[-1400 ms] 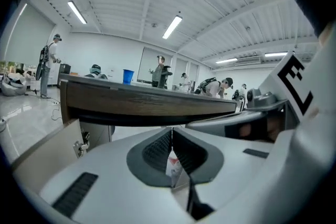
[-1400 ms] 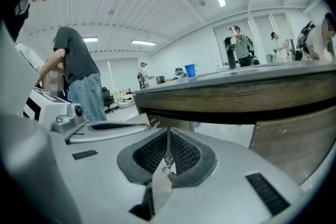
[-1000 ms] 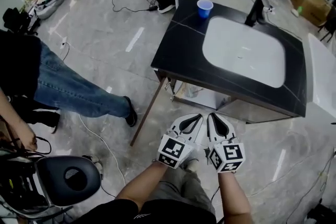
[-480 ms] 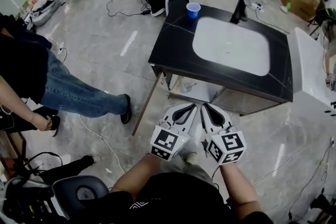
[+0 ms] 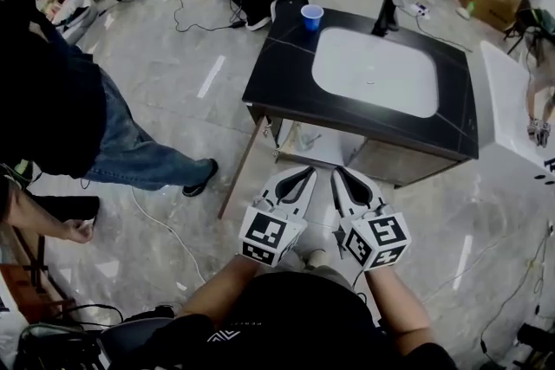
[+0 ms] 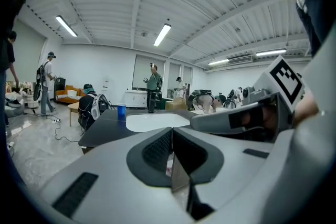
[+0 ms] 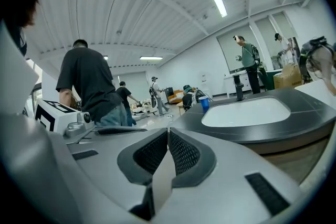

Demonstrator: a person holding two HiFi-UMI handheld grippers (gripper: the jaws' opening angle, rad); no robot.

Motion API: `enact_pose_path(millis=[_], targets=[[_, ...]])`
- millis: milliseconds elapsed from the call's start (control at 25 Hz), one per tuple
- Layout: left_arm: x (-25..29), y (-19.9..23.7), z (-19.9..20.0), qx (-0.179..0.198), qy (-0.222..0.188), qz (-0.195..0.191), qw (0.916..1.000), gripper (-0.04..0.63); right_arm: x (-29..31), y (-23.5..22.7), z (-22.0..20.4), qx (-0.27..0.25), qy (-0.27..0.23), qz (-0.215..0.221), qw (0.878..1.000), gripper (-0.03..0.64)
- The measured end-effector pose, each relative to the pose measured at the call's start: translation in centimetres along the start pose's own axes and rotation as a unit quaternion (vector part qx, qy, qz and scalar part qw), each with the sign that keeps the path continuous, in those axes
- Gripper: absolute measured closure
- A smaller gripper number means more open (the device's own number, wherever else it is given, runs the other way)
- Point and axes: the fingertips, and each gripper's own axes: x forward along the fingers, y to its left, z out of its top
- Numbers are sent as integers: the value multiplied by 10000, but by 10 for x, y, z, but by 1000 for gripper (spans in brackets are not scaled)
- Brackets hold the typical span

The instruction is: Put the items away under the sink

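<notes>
Left tongs: shut, empty. Right tongs: shut, empty. Pair side by side, lower centre of frame, aimed at open shelf under counter; likely nothing picked up yet. Blue cup: upright, upper centre, counter's far corner beside sink; probably awaiting storage.
</notes>
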Motion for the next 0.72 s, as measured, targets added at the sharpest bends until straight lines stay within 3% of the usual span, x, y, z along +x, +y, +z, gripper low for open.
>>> enact_pose_path(millis=[720], targets=[[-7,-5,-12,-54,152,41,9999,583,-10,3,-14,176,148,-13,9997,578]])
